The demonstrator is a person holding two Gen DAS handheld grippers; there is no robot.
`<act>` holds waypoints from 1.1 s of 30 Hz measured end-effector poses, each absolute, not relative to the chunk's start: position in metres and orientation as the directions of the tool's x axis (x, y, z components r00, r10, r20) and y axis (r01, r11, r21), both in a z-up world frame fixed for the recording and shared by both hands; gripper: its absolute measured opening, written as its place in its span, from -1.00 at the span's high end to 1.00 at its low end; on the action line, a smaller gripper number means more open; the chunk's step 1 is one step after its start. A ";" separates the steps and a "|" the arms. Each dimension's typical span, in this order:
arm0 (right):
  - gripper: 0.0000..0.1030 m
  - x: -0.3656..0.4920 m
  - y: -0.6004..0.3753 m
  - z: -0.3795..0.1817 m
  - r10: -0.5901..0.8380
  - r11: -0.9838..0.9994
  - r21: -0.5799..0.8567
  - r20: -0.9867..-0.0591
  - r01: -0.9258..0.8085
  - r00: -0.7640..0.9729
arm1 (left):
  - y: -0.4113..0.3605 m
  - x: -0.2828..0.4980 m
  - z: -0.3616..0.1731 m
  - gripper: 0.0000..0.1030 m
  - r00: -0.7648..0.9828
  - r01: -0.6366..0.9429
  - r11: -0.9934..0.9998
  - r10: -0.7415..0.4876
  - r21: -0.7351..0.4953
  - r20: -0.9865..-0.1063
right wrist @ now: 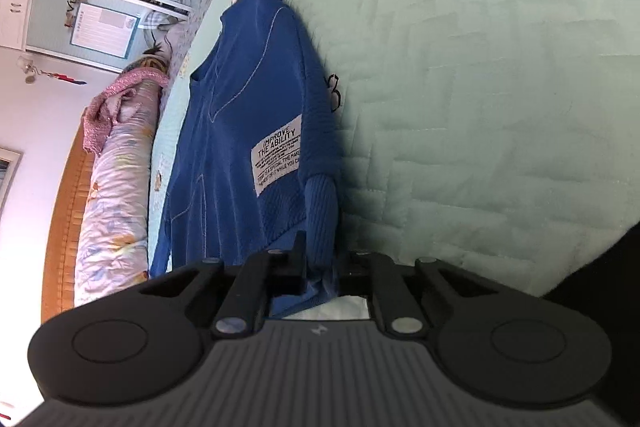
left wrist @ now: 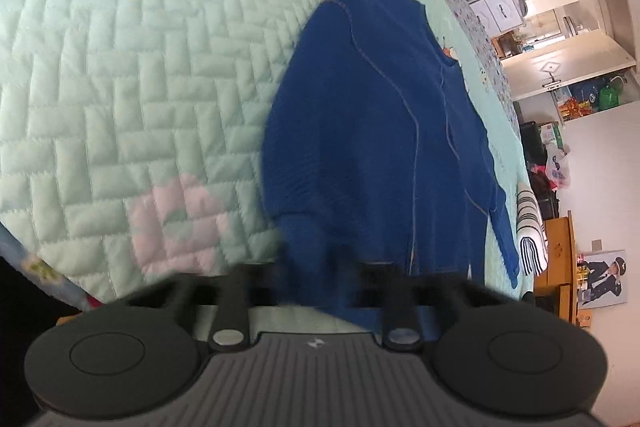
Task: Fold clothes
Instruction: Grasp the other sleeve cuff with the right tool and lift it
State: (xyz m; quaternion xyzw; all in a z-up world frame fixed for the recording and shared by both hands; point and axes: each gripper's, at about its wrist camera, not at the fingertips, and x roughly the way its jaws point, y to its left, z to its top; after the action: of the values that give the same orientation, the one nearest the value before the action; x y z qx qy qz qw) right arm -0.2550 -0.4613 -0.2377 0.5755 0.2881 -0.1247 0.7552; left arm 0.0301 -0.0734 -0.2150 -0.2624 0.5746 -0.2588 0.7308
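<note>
Left wrist view. The left gripper [left wrist: 316, 279] sits low over the quilt [left wrist: 120, 75], its fingers blurred, with blue cloth of the sweater [left wrist: 360, 131] bunched between them; it appears to pinch the garment's near edge, though the blur leaves the contact itself uncertain. The sweater runs straight ahead of the gripper and away, one sleeve trailing off to the far upper left. To the right, beyond the garment, lies a striped pillow [left wrist: 530, 227] at the bed's edge.

Right wrist view. The right gripper [right wrist: 322, 267] is closed on the ribbed cuff [right wrist: 322, 223] of the sweater [right wrist: 240, 131]; the cuff passes between the fingers and cloth bulges out beneath them. A white label [right wrist: 277, 155] shows on the body just ahead and left of the gripper. The quilt [right wrist: 480, 87] spreads to the right; a rolled duvet [right wrist: 116, 195] lies far to the left.

Step in hand, as judged: both grippers grasp the sweater's near end, a hold that fits either drawing the garment flat or starting a fold. How many folds it bears cannot be told. Any next move calls for both grips to hold evenly and travel together, so the cloth neither slips nor skews.
</note>
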 end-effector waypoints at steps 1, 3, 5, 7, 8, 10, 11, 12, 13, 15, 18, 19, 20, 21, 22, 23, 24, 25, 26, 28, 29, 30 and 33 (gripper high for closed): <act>0.79 -0.256 -0.461 -0.238 0.139 0.308 0.795 -0.581 0.522 0.802 | -0.071 0.029 -0.216 0.77 0.207 0.073 0.727 -0.680 -0.682 -0.703; 0.80 -0.257 -0.459 -0.232 0.122 0.322 0.789 -0.583 0.524 0.803 | -0.067 0.028 -0.212 0.79 0.216 0.073 0.726 -0.681 -0.684 -0.700; 0.81 -0.259 -0.455 -0.216 0.110 0.352 0.791 -0.566 0.501 0.817 | -0.063 0.024 -0.197 0.80 0.237 0.106 0.720 -0.688 -0.686 -0.686; 0.82 -0.262 -0.452 -0.196 0.107 0.382 0.796 -0.543 0.469 0.833 | -0.059 0.019 -0.178 0.80 0.259 0.149 0.714 -0.696 -0.684 -0.670; 0.82 -0.267 -0.451 -0.185 0.106 0.391 0.798 -0.534 0.459 0.839 | -0.056 0.017 -0.170 0.80 0.264 0.163 0.708 -0.702 -0.687 -0.661; 0.82 -0.273 -0.449 -0.167 0.109 0.398 0.806 -0.515 0.438 0.850 | -0.050 0.015 -0.162 0.80 0.264 0.179 0.703 -0.708 -0.688 -0.655; 0.82 -0.274 -0.448 -0.164 0.111 0.399 0.806 -0.516 0.437 0.849 | -0.049 0.015 -0.163 0.79 0.256 0.180 0.708 -0.704 -0.683 -0.662; 0.82 -0.274 -0.447 -0.164 0.113 0.401 0.802 -0.523 0.443 0.845 | -0.049 0.017 -0.170 0.77 0.233 0.177 0.717 -0.696 -0.674 -0.679; 0.81 -0.272 -0.447 -0.170 0.114 0.405 0.792 -0.539 0.457 0.834 | -0.050 0.018 -0.180 0.74 0.217 0.165 0.735 -0.677 -0.657 -0.703; 0.80 -0.270 -0.449 -0.193 0.125 0.387 0.764 -0.599 0.517 0.791 | -0.048 0.018 -0.201 0.72 0.199 0.132 0.771 -0.637 -0.623 -0.745; 0.72 -0.274 -0.448 -0.222 0.133 0.352 0.716 -0.676 0.603 0.725 | -0.033 0.011 -0.209 0.63 0.208 0.093 0.762 -0.644 -0.641 -0.736; 0.70 -0.280 -0.447 -0.222 0.129 0.351 0.721 -0.669 0.597 0.732 | -0.028 0.009 -0.206 0.52 0.218 0.095 0.753 -0.653 -0.651 -0.725; 0.65 -0.285 -0.446 -0.221 0.123 0.351 0.725 -0.663 0.593 0.738 | -0.022 0.007 -0.201 0.49 0.236 0.104 0.755 -0.651 -0.648 -0.721; 0.59 -0.291 -0.447 -0.217 0.109 0.355 0.725 -0.659 0.590 0.744 | -0.019 0.007 -0.194 0.48 0.257 0.120 0.762 -0.643 -0.637 -0.721; 0.58 -0.297 -0.450 -0.212 0.085 0.358 0.725 -0.653 0.588 0.753 | -0.017 0.006 -0.186 0.48 0.278 0.135 0.765 -0.639 -0.629 -0.718; 0.57 -0.301 -0.454 -0.208 0.062 0.356 0.728 -0.644 0.586 0.763 | -0.016 0.005 -0.179 0.46 0.298 0.149 0.768 -0.636 -0.623 -0.712; 0.53 -0.304 -0.459 -0.205 0.041 0.347 0.736 -0.631 0.582 0.774 | -0.016 0.005 -0.171 0.43 0.319 0.163 0.770 -0.633 -0.617 -0.705; 0.48 -0.306 -0.464 -0.202 0.020 0.337 0.744 -0.618 0.577 0.786 | -0.018 0.005 -0.164 0.39 0.338 0.179 0.772 -0.631 -0.610 -0.699; 0.31 -0.309 -0.469 -0.198 -0.002 0.328 0.752 -0.605 0.572 0.796 | -0.021 0.005 -0.157 0.34 0.357 0.196 0.774 -0.629 -0.603 -0.691; 0.11 -0.314 -0.479 -0.192 -0.045 0.311 0.767 -0.578 0.561 0.815 | -0.032 0.004 -0.144 0.18 0.388 0.236 0.782 -0.620 -0.576 -0.682; 0.03 -0.317 -0.484 -0.189 -0.066 0.302 0.775 -0.564 0.555 0.823 | -0.039 0.002 -0.140 0.04 0.400 0.262 0.790 -0.611 -0.554 -0.683; 0.02 -0.317 -0.488 -0.188 -0.079 0.295 0.782 -0.553 0.550 0.829 | -0.047 0.001 -0.135 -0.03 0.411 0.287 0.798 -0.602 -0.530 -0.684; 0.01 -0.313 -0.489 -0.194 -0.074 0.280 0.791 -0.547 0.543 0.834 | -0.076 -0.004 -0.133 -0.11 0.410 0.358 0.819 -0.570 -0.449 -0.712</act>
State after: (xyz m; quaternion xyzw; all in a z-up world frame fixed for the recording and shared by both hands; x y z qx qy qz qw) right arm -0.3131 -0.4889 -0.1942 0.5658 0.2075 -0.1997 0.7726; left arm -0.0037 -0.0763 -0.1327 -0.1138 0.4660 -0.2787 0.8320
